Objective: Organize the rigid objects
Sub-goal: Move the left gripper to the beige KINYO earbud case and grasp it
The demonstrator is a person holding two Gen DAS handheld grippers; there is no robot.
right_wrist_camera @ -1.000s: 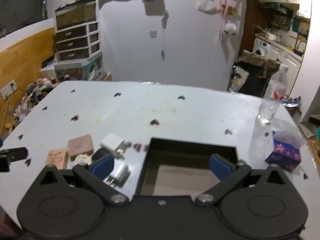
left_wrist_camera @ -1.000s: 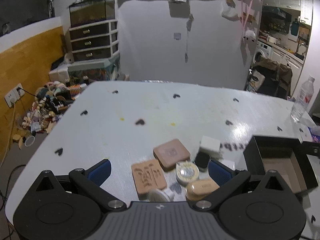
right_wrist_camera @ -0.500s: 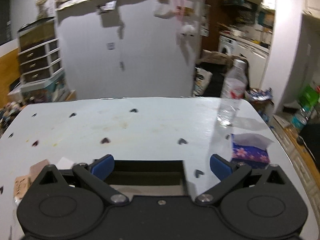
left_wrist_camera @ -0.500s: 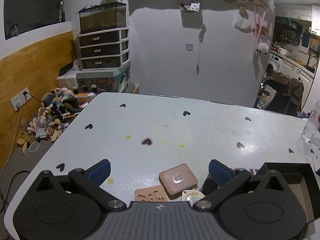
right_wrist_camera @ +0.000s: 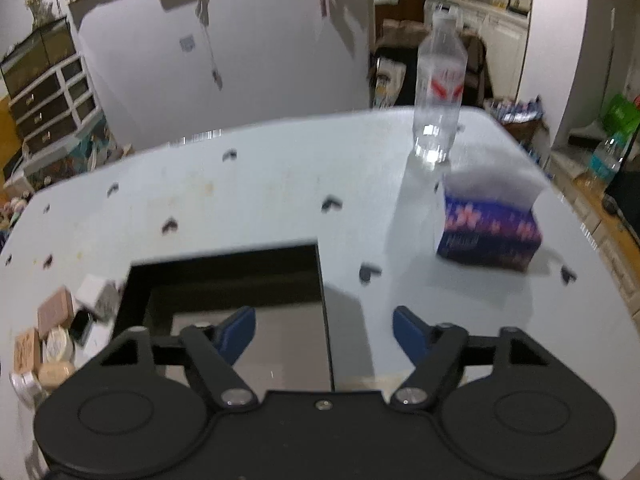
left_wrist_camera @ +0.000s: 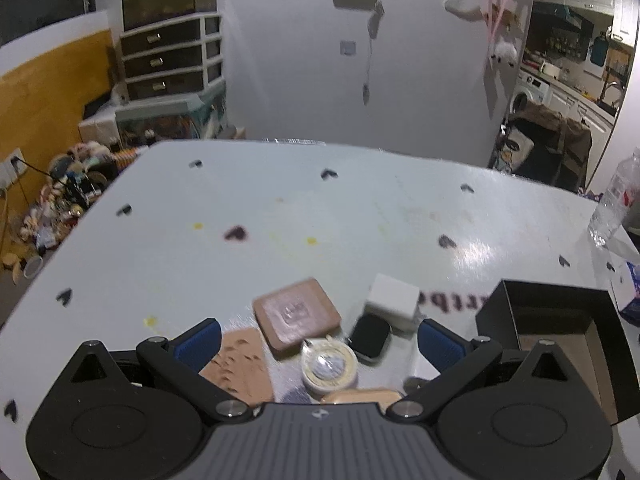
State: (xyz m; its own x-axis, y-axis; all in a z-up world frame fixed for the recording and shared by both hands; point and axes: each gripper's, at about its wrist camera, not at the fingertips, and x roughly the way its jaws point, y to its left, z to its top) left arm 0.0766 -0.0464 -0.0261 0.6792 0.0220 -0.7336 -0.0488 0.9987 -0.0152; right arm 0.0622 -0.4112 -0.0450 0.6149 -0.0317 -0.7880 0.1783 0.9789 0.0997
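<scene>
Both views are shifting: left gripper (left_wrist_camera: 318,346) is dipping back over the clutter, right gripper (right_wrist_camera: 320,330) is swinging right toward the tissue box (right_wrist_camera: 490,228). Both are open, holding nothing. Small stiff items, pink case (left_wrist_camera: 297,316), round tin (left_wrist_camera: 329,368), white charger (left_wrist_camera: 394,302), are lying left of the black box (left_wrist_camera: 548,312) on the surface (left_wrist_camera: 320,220); probably light, slippery, grip across flat sides. Purple lettering unreadable.
</scene>
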